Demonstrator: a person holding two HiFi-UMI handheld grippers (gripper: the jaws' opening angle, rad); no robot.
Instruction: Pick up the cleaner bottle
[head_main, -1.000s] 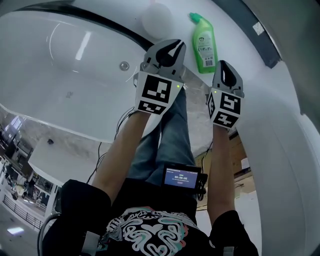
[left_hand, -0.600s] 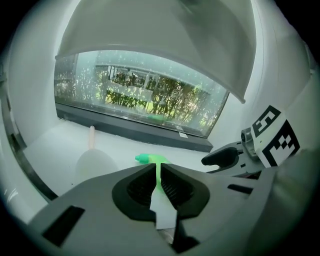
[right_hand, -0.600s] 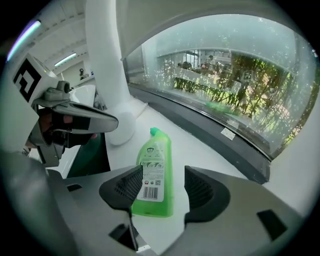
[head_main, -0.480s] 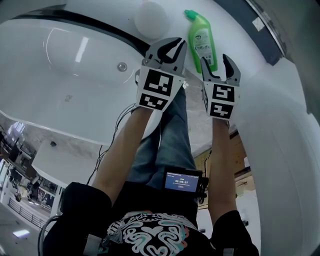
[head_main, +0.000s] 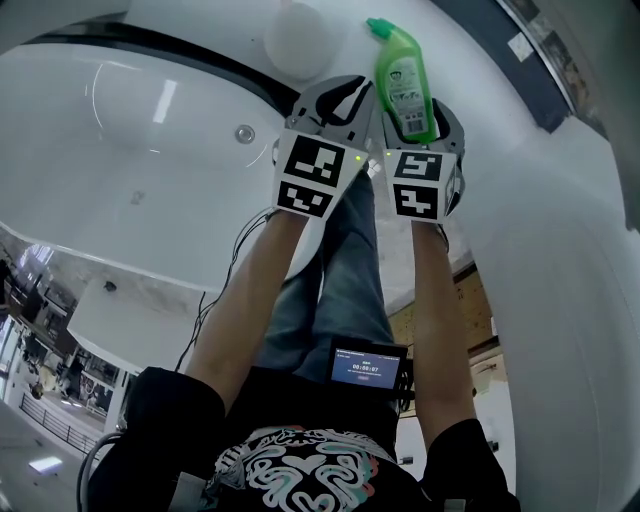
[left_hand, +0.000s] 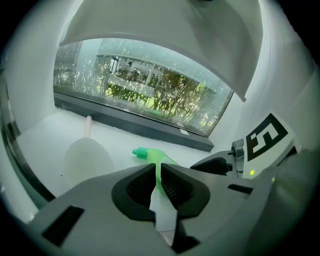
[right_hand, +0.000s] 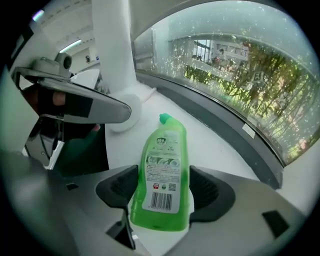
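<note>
bottle (right_hand: 165, 150) lying flat on white surface (right_hand: 215, 137), sitting between right gripper (right_hand: 163, 191) jaws. jaws opening, pads not touching it yet. left gripper (left_hand: 156, 172) jaws pressed together, empty. advising: straddling bottle body mid-label, sinking lower, closing squarely.

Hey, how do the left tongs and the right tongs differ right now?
The left tongs are shut with nothing between them; the right tongs are opening and straddle the green cleaner bottle. The left tongs sit beside the bottle, the right tongs around its base. Both point down toward the white ledge where the bottle lies.
</note>
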